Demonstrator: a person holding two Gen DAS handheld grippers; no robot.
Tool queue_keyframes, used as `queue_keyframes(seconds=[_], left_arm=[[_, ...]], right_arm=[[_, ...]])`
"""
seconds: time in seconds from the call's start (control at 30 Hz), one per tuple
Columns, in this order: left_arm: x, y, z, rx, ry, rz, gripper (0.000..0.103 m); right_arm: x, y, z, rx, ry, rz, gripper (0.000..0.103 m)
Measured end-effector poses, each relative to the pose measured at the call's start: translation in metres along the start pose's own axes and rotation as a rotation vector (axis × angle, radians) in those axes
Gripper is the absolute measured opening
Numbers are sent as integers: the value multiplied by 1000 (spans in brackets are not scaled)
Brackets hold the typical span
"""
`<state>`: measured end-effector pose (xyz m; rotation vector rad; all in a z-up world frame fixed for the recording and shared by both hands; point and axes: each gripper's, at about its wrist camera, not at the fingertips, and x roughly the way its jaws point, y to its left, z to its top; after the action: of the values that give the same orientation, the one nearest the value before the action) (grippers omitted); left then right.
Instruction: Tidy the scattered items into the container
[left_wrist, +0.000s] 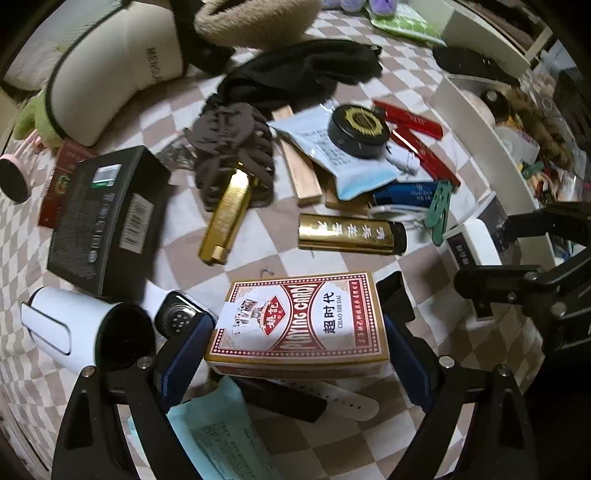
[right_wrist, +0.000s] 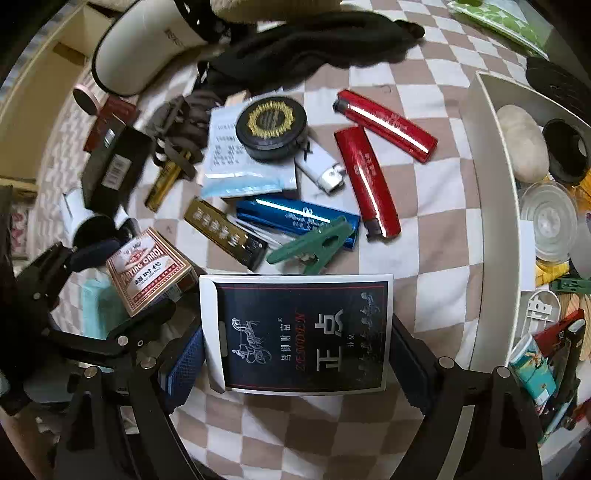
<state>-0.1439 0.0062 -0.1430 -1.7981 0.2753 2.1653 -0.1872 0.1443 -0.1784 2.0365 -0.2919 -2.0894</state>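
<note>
The left tool (left_wrist: 299, 328) is pinching a red playing-card box (left_wrist: 299, 321) between its blue pads, held over the checkered bed cover (left_wrist: 258, 240). The right tool (right_wrist: 299, 350) is gripping a dark card box (right_wrist: 299, 332) the same way. At twelve o'clock from the right tool, a green clip (right_wrist: 314, 243), blue lighter (right_wrist: 295, 218) and two red lighters (right_wrist: 369, 181) are lying scattered. At three o'clock, the white container (right_wrist: 491, 229) is sitting, already holding assorted items.
</note>
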Motion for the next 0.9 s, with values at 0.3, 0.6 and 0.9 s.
queue_keyframes(seconds=[0.3, 0.6, 0.9], left_arm=[[-31, -3, 8, -60, -44, -46, 44], [-9, 2, 6, -96, 20, 25, 82], [13, 0, 11, -151, 67, 44, 82]], right_arm=[[-39, -5, -16, 33, -48, 72, 90], [-69, -40, -30, 42, -49, 89, 90], [-71, -39, -29, 46, -49, 102, 90]])
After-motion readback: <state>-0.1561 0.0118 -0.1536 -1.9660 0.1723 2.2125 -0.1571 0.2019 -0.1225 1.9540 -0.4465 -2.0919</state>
